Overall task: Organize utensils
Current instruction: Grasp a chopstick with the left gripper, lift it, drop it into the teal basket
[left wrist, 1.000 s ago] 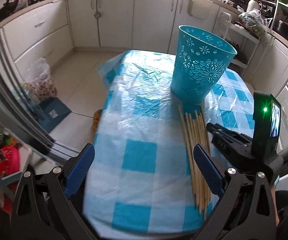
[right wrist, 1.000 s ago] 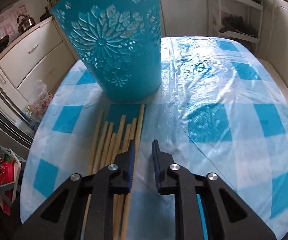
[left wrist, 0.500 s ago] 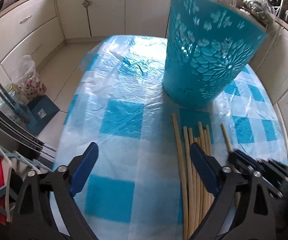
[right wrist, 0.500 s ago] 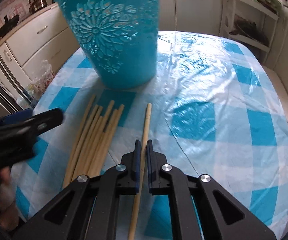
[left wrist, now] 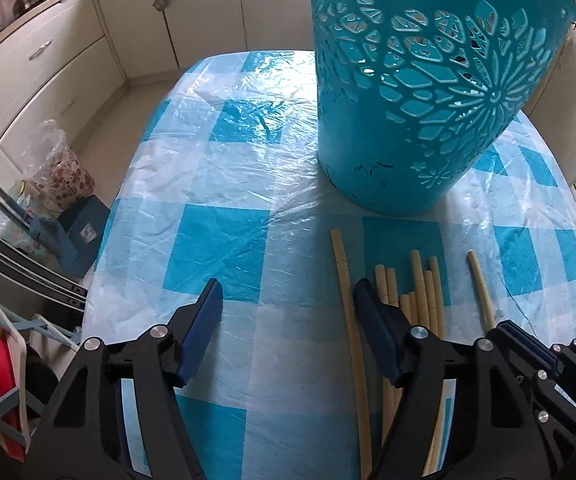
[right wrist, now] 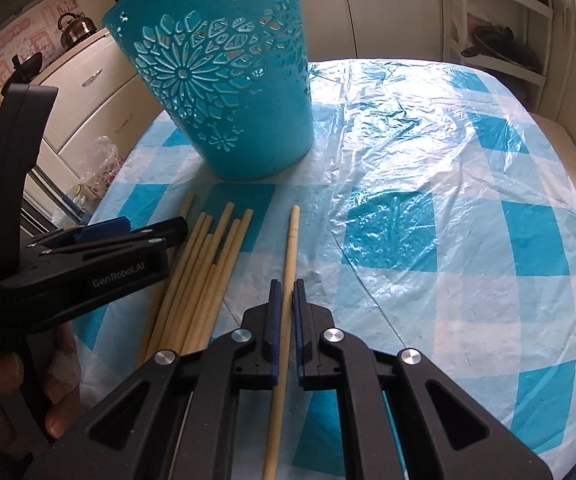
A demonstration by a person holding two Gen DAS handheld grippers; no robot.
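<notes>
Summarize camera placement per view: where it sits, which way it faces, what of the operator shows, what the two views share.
Left wrist: on the left gripper, facing forward along its wide-open fingers, low over the checked tablecloth toward the teal basket; no hand shows.
Right wrist: on the right gripper, facing forward along fingers shut on a single chopstick, basket beyond; the left-gripper hand shows at lower left.
Shared: basket, loose chopstick pile, tablecloth; each view catches the other gripper.
</notes>
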